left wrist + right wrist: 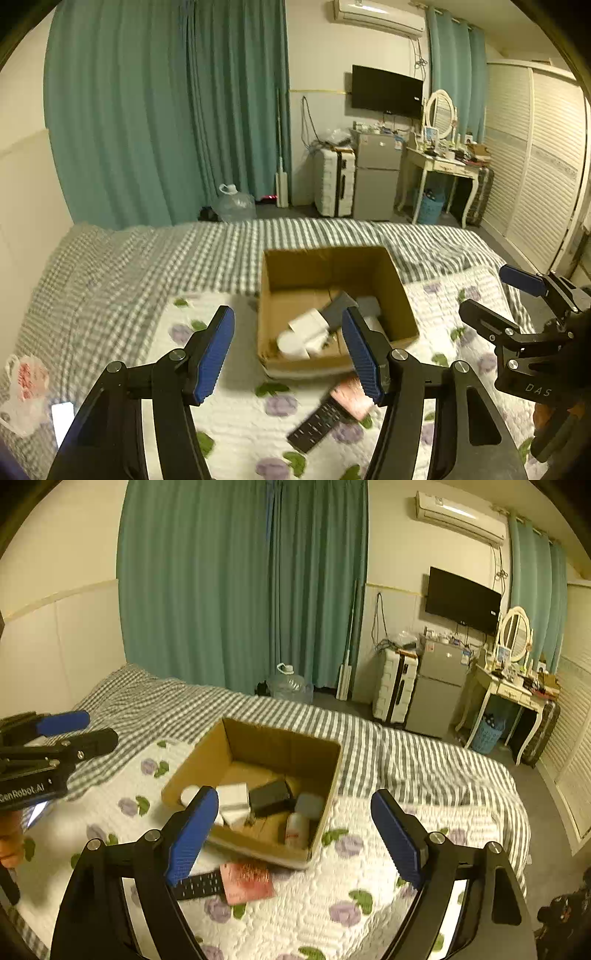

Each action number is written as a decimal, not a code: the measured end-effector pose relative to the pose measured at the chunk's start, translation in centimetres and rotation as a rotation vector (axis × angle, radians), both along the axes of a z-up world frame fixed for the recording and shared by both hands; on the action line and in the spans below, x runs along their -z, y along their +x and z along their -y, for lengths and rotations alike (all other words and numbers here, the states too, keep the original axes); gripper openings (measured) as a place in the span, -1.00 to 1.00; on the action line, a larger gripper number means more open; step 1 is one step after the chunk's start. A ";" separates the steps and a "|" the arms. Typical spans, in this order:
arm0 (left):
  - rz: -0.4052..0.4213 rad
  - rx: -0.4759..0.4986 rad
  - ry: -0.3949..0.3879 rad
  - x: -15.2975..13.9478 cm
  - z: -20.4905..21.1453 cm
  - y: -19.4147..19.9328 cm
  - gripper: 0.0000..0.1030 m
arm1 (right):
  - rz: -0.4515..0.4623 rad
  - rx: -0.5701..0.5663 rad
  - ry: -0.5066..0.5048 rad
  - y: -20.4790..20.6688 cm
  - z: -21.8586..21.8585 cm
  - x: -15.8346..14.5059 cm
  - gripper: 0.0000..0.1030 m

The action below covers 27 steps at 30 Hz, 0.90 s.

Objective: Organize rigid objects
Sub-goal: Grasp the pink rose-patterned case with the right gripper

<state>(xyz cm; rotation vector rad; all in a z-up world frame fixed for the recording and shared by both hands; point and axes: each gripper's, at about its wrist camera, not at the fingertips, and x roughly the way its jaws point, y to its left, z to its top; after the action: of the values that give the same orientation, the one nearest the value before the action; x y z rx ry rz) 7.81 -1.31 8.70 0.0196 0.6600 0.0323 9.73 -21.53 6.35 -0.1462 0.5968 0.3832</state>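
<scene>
One box [328,775], one remote [199,885], two grippers [295,834].

Ahead of your fingertips, past the far edge of the grey-and-white checked bedspread [129,266], long teal curtains [166,110] hang to the floor. At their foot, beyond the fingers, you have a clear plastic water jug [236,205]. Farther right stand a white ribbed suitcase [334,182], a small silver two-door fridge [376,175] and a white dressing table [439,168] with an oval mirror [439,109]. Above them hang a black wall television [386,92] and a white air conditioner [380,16]. To the left of your left-hand fingers lies a crumpled white plastic bag with red print [24,391].
</scene>
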 end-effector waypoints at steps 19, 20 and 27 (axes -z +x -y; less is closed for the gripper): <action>-0.222 -0.083 -0.026 19.8 -2.2 1.0 0.23 | -0.232 -0.117 -0.058 2.3 -4.4 17.5 0.66; -0.222 -0.085 -0.036 19.7 -2.4 1.0 0.23 | -0.248 -0.138 -0.069 2.6 -5.0 18.1 0.66; -0.234 -0.094 -0.026 20.0 -2.7 0.8 0.23 | -0.325 -0.144 -0.125 4.5 -6.4 21.0 0.66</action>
<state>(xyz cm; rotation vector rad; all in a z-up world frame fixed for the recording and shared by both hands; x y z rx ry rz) 8.59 1.36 -11.26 -0.0336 0.8949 0.1127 14.21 -15.09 -14.68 -0.2506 0.9347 0.5145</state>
